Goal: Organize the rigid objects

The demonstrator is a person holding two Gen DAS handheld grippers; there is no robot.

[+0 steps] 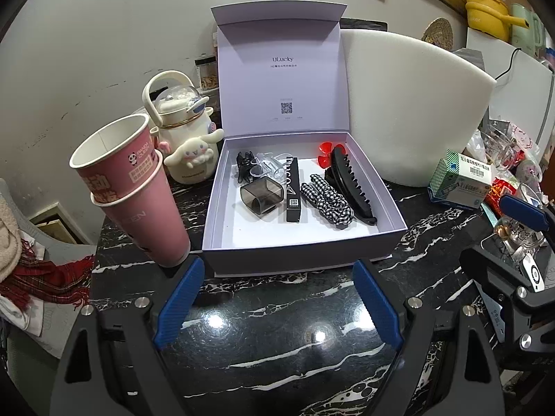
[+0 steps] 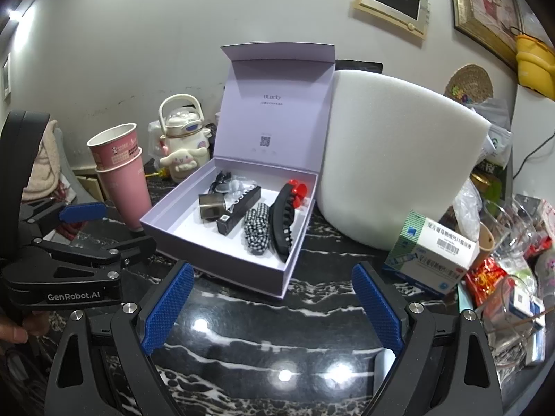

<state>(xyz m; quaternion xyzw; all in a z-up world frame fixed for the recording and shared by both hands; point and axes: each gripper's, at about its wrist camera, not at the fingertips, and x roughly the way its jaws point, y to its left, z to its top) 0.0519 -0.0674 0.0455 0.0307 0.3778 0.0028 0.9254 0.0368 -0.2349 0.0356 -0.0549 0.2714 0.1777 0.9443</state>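
An open lilac gift box [image 1: 298, 253] [image 2: 222, 256] stands on the black marble table, lid up. Inside lie a long black toothed hair clip [image 1: 350, 187] [image 2: 281, 223], a checked scrunchie [image 1: 326, 201] [image 2: 257, 230], a slim black box [image 1: 293, 190] [image 2: 239, 209], a smoky square clip [image 1: 262, 196] [image 2: 211, 206], clear clips [image 1: 267, 166] and a red clip [image 1: 327, 149] [image 2: 298, 190]. My left gripper [image 1: 277, 277] is open and empty just before the box's front wall. My right gripper [image 2: 272, 277] is open and empty near the box's front corner.
Stacked pink paper cups [image 1: 131, 190] [image 2: 119, 170] and a cream cartoon bottle [image 1: 187, 131] [image 2: 182, 138] stand left of the box. A white foam block [image 1: 412, 111] [image 2: 395, 159] stands to its right. A green-white medicine box [image 1: 461, 180] [image 2: 433, 253] and clutter lie farther right.
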